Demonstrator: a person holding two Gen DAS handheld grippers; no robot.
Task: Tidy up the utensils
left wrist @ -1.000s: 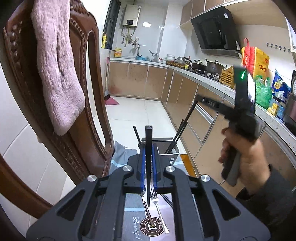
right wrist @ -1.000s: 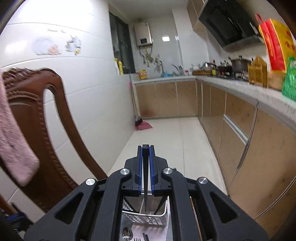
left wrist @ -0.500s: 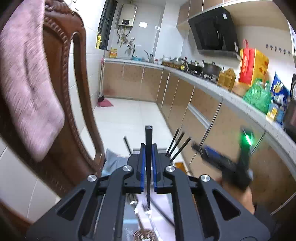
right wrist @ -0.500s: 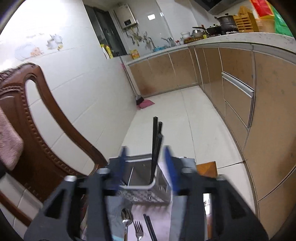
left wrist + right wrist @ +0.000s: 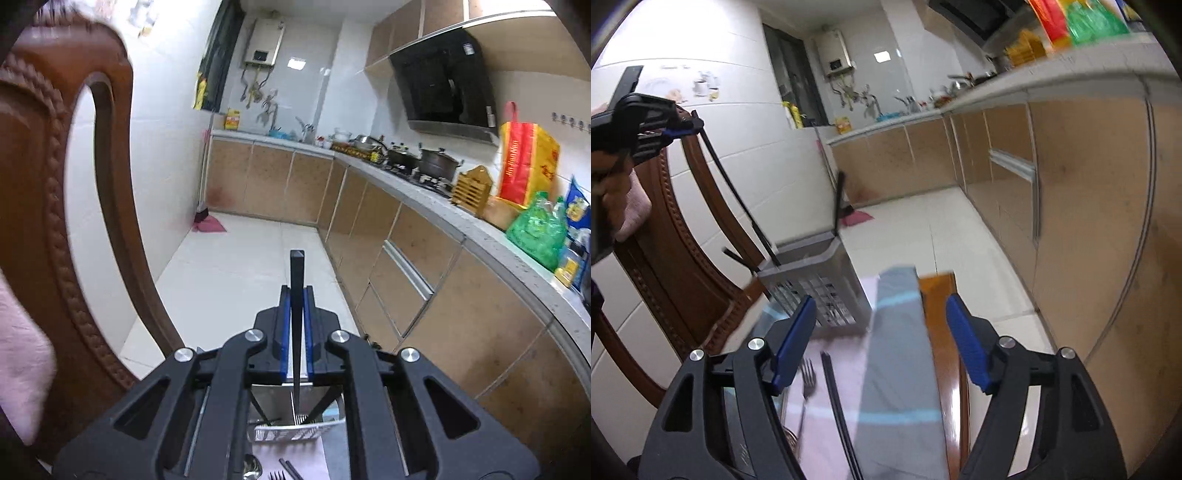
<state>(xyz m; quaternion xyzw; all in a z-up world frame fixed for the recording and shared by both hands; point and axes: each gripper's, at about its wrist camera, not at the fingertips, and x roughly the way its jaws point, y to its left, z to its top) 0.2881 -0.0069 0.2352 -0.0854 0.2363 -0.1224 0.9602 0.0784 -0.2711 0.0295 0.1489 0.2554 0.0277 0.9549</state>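
Left wrist view: your left tongs point(image 5: 296, 325) are clamped on a single black chopstick point(image 5: 296, 280), its square end standing up past the blue pads and its shaft running down toward the grey utensil basket point(image 5: 295, 432) at the far end of the bench. You risk the stick pivoting in so narrow a grip, or its lower tip catching the basket rim or the chopsticks already leaning inside; a push from there could tip the light basket. A spoon point(image 5: 253, 467) and a fork point(image 5: 275, 475) lie on the pink mat just short of it. Against the frame a second ago, the basket sits closer beneath the tongs, your other hand is gone from the right edge, and the chair point(image 5: 55, 221) fills more of the left.

Right wrist view: your right tongs point(image 5: 882, 332) are empty and their jaws are opening, low over the bench's near part, where a loose chopstick point(image 5: 836, 398) and the fork point(image 5: 805, 384) lie side by side on the mat. Descend carelessly and one pad may catch the fork along with the stick, or knock the stick off toward the bench's right edge. Your left tongs point(image 5: 685, 127) hold their chopstick above the basket point(image 5: 812, 280) at upper left. A second ago these tongs were shut and higher, looking down the kitchen; now the bench fills the lower frame.
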